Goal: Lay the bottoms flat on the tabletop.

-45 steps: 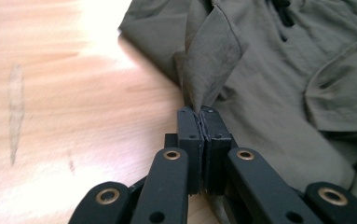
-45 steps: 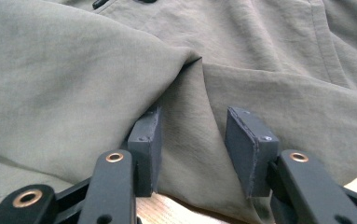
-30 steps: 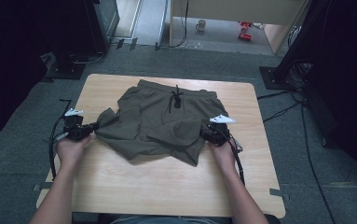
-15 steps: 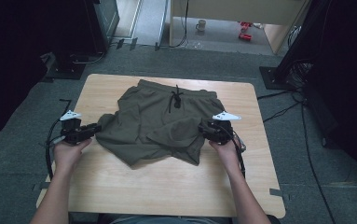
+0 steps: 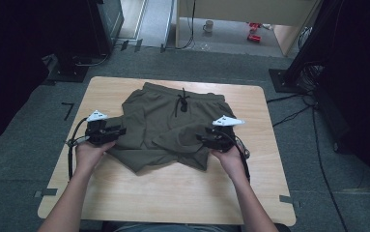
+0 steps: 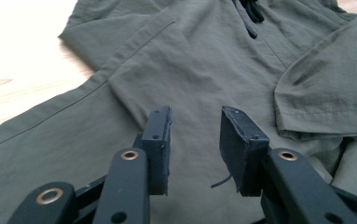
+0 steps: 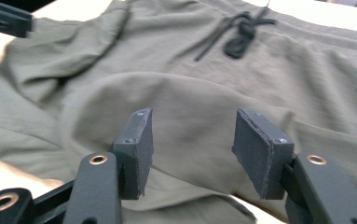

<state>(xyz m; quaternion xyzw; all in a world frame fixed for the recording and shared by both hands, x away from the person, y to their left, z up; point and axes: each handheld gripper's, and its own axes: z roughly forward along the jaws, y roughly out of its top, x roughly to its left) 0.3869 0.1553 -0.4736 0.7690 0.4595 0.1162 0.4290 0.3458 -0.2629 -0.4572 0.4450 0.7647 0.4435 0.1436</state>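
Standing apart with a clear gap, the pads of the left gripper (image 6: 195, 149) grasp nothing; its jaws have just been opening, and only olive cloth of the shorts (image 6: 204, 65) lies beyond the gap, a loose thread hanging off the right-hand pad; right gripper (image 7: 192, 154) likewise released, pads set wide, nothing between them, cloth lying below and beyond; its jaws have also just opened a little; in the high view the left gripper (image 5: 117, 131) sits at the left edge of the shorts (image 5: 173, 125), the right gripper (image 5: 203, 140) at the folded-over right leg; whether either touches the cloth cannot be told; shorts lie flat near the middle of the wooden table (image 5: 173, 193), waistband toward the far edge, black drawstring (image 5: 182, 102) knotted at its centre, right leg hem turned in over the front; drawstring also seen from the right gripper view (image 7: 239, 37); table bare in front of the person's forearms; beyond the table, grey floor with cables (image 5: 293, 104), a mug (image 5: 208, 25) and a small red object (image 5: 255, 36) far back.
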